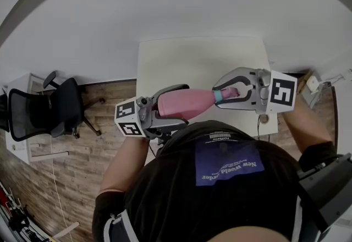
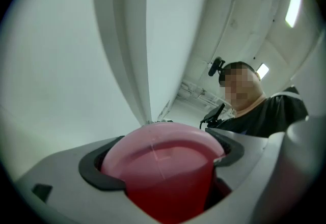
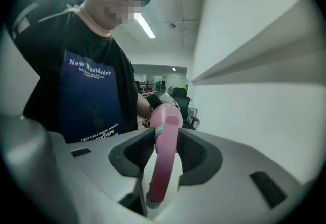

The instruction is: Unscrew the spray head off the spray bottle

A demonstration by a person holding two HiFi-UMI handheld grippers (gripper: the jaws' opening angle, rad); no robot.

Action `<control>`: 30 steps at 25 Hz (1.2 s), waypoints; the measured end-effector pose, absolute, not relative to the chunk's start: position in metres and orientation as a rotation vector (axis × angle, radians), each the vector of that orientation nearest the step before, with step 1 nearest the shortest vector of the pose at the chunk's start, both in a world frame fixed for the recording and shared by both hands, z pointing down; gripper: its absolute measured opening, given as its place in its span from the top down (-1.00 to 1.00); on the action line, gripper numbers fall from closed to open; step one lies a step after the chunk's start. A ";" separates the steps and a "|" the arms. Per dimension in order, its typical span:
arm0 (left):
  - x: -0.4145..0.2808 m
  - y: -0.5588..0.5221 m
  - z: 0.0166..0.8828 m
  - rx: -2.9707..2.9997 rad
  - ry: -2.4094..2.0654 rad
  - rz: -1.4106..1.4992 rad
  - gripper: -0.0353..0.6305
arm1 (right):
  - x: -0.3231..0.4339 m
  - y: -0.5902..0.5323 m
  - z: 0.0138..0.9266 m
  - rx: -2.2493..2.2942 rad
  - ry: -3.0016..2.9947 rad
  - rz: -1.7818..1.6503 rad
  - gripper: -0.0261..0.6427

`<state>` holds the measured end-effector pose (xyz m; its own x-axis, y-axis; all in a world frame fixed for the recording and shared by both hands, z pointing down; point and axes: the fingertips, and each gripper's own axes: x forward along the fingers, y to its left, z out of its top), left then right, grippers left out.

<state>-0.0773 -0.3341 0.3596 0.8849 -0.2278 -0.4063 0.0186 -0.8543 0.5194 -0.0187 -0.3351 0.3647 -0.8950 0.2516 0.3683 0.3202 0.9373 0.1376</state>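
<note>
A pink spray bottle [image 1: 184,102] is held level in the air over the near edge of the white table [image 1: 203,59]. My left gripper [image 1: 186,104] is shut on its wide body; in the left gripper view the bottle's rounded base [image 2: 163,162] fills the gap between the dark pads [image 2: 99,172]. My right gripper [image 1: 220,94] is shut on the pink spray head [image 1: 228,94], just past the teal collar [image 1: 218,95]. In the right gripper view the spray head [image 3: 165,157] runs between the ribbed pads [image 3: 196,151], and the bottle body [image 3: 165,113] lies beyond.
A black office chair [image 1: 49,109] stands on the wooden floor at the left, beside a white cabinet [image 1: 22,125]. A small round thing [image 1: 264,119] lies near the table's right edge. The person's dark-shirted torso [image 1: 231,180] is close under both grippers.
</note>
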 end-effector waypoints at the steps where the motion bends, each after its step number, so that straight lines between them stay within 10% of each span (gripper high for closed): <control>1: -0.077 -0.334 0.360 2.488 -0.134 -0.645 -0.61 | -0.016 -0.334 0.367 -0.403 -2.716 -0.330 0.54; 20: -0.095 -0.342 0.357 2.520 -0.216 -0.697 -0.61 | -0.022 -0.351 0.341 -0.232 -2.827 -0.283 0.31; 30: -0.106 -0.339 0.347 2.933 -0.481 -0.519 -0.61 | 0.038 -0.422 0.355 -0.077 -2.918 1.215 0.31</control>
